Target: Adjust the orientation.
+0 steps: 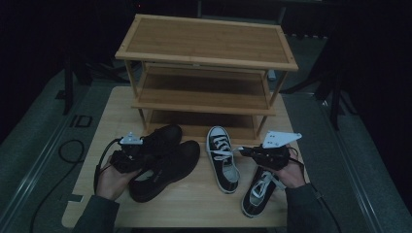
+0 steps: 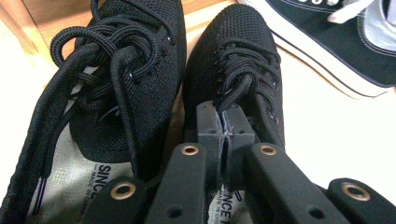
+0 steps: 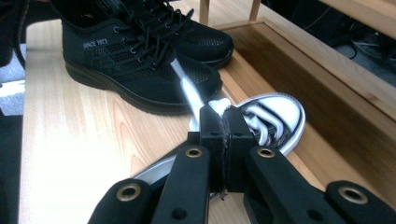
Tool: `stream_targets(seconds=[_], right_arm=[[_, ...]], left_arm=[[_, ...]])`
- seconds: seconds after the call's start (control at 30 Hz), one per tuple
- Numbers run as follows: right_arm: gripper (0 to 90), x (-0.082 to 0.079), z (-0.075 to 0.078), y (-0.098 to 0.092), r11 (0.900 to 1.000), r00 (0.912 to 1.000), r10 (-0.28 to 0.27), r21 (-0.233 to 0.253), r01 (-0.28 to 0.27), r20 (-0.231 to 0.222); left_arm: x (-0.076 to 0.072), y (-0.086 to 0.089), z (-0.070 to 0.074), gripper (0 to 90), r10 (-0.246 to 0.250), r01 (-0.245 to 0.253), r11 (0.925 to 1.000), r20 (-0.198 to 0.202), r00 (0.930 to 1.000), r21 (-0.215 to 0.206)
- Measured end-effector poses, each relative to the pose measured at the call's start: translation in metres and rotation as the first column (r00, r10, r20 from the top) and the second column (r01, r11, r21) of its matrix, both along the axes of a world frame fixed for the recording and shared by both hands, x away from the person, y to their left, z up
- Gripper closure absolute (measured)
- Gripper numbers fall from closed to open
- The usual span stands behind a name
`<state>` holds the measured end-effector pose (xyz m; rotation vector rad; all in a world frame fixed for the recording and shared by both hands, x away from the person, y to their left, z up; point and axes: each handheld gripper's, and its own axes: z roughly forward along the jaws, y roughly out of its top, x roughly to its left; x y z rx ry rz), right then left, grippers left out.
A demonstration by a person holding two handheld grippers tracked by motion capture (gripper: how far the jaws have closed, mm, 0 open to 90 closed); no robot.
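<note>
Two black mesh shoes (image 1: 167,167) lie side by side at the table's left, and two black canvas sneakers (image 1: 222,158) with white laces lie at the right. My left gripper (image 1: 131,145) is over the heels of the mesh pair. In the left gripper view my gripper (image 2: 224,112) is shut over the right mesh shoe (image 2: 243,46), and a black lace (image 2: 238,88) runs into the tips. My right gripper (image 3: 224,114) is shut on a white lace (image 3: 184,86) of the canvas sneaker (image 3: 285,112), and the lace is pulled taut. In the high view that gripper (image 1: 245,151) sits just right of that sneaker.
A three-tier wooden shoe rack (image 1: 209,43) stands at the back of the wooden table (image 1: 194,204), its shelves bare. The second canvas sneaker (image 1: 257,191) lies under my right hand near the front edge. A black cable (image 1: 68,155) trails on the floor at left.
</note>
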<state>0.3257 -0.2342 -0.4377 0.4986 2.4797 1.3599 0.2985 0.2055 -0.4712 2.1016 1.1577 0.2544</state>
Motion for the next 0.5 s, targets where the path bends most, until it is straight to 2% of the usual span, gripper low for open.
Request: stream_targets(seconds=[0.03, 0.1, 0.2, 0.27, 0.43, 0.5], right_arm=[[89.7, -0.002, 0.001, 0.001, 1.000, 0.9999, -0.003, -0.017, 0.003, 0.011], [89.6, -0.004, 0.003, 0.002, 1.000, 0.9998, 0.016, -0.016, -0.015, 0.011], [89.5, 0.000, 0.002, 0.000, 1.000, 1.0000, 0.000, -0.017, 0.000, 0.002], [89.4, 0.007, -0.001, -0.003, 0.999, 0.9995, -0.031, -0.029, 0.031, -0.011], [88.2, 0.026, -0.021, -0.005, 0.987, 0.9912, -0.116, -0.115, 0.109, -0.063], [87.6, 0.029, -0.025, -0.005, 0.985, 0.9888, -0.126, -0.127, 0.115, -0.080]], left_arm=[[0.000, 0.000, 0.000, 87.5, 0.001, -0.001, 1.0000, -0.001, 1.0000, 0.000], [0.001, 0.000, 0.000, 87.5, 0.002, -0.002, 1.0000, -0.003, 1.0000, 0.002], [0.000, 0.000, 0.000, 87.4, 0.000, 0.000, 1.0000, -0.001, 1.0000, 0.002], [0.000, 0.000, 0.000, 87.2, 0.000, 0.000, 1.0000, -0.002, 1.0000, 0.002], [0.001, 0.000, 0.001, 86.2, 0.000, 0.000, 1.0000, -0.005, 1.0000, 0.002], [0.001, 0.001, 0.001, 84.2, -0.003, 0.003, 1.0000, -0.005, 1.0000, 0.001]])
